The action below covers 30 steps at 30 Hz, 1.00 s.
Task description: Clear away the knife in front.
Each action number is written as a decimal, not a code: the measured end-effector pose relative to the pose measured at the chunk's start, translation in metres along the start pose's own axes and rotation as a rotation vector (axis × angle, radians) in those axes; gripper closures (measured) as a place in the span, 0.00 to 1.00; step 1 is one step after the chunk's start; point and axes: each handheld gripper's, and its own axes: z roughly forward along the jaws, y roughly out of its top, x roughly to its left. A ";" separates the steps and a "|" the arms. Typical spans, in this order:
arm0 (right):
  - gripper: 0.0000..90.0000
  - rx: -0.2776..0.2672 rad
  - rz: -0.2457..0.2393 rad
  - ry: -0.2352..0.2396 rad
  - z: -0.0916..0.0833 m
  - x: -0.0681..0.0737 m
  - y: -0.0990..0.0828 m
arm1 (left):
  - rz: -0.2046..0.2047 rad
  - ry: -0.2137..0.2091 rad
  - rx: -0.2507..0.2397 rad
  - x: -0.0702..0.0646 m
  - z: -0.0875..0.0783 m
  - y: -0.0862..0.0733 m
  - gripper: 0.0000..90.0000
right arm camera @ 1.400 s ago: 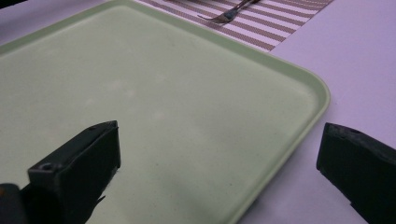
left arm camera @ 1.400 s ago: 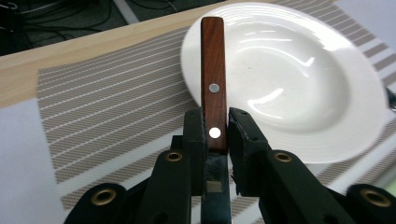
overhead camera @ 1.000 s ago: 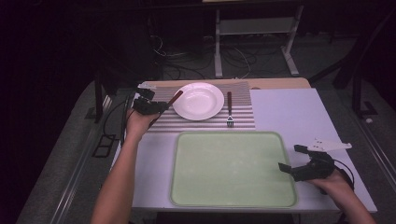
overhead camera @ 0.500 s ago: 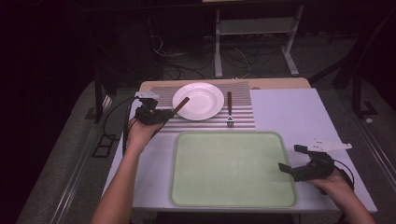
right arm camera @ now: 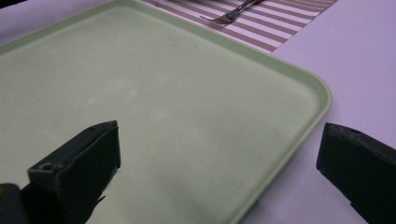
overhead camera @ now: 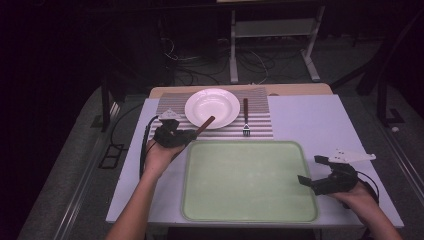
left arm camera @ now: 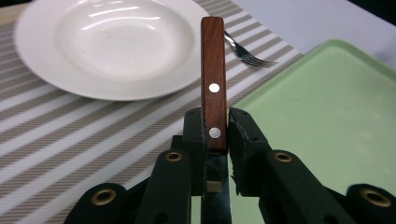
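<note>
Wooden-handled knife (left arm camera: 214, 88), clamped, above placemat

The left claw (overhead camera: 189, 135), clamped on the wooden-handled knife (overhead camera: 205, 123), now sits nearer the green tray (overhead camera: 250, 212), away from the striped placemat's (overhead camera: 260, 125) left edge.

Knife (left arm camera: 214, 88) blade hidden between jaws (handle alone visible); fork (right arm camera: 231, 15) handle cropped.

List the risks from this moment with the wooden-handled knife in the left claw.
1. The left claw grips the wooden-handled knife low on its handle, so it may pivot or slip.
2. The handle end hangs by the white round plate and might knock its rim.
3. Laid carelessly, the knife could catch the rim of the green plastic tray.
</note>
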 end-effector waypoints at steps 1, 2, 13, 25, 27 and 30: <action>0.00 0.000 -0.001 0.000 0.000 0.000 0.000 | 0.010 -0.001 0.011 -0.004 0.001 -0.001 0.86; 0.00 0.001 -0.002 0.000 0.000 0.000 0.000 | 0.016 -0.003 0.017 -0.007 0.002 -0.002 0.86; 0.00 0.005 -0.006 0.002 0.000 0.001 0.000 | 0.042 -0.028 0.015 -0.040 0.014 -0.017 0.86; 0.00 0.004 -0.008 -0.002 0.000 0.001 0.000 | 0.038 -0.050 0.080 -0.054 0.041 -0.034 0.86; 0.00 0.004 -0.008 -0.003 0.000 0.001 0.000 | 0.039 -0.054 0.100 -0.054 0.045 -0.036 0.86; 0.00 0.004 -0.008 -0.003 0.000 0.001 0.000 | 0.033 -0.054 0.121 -0.053 0.049 -0.040 0.85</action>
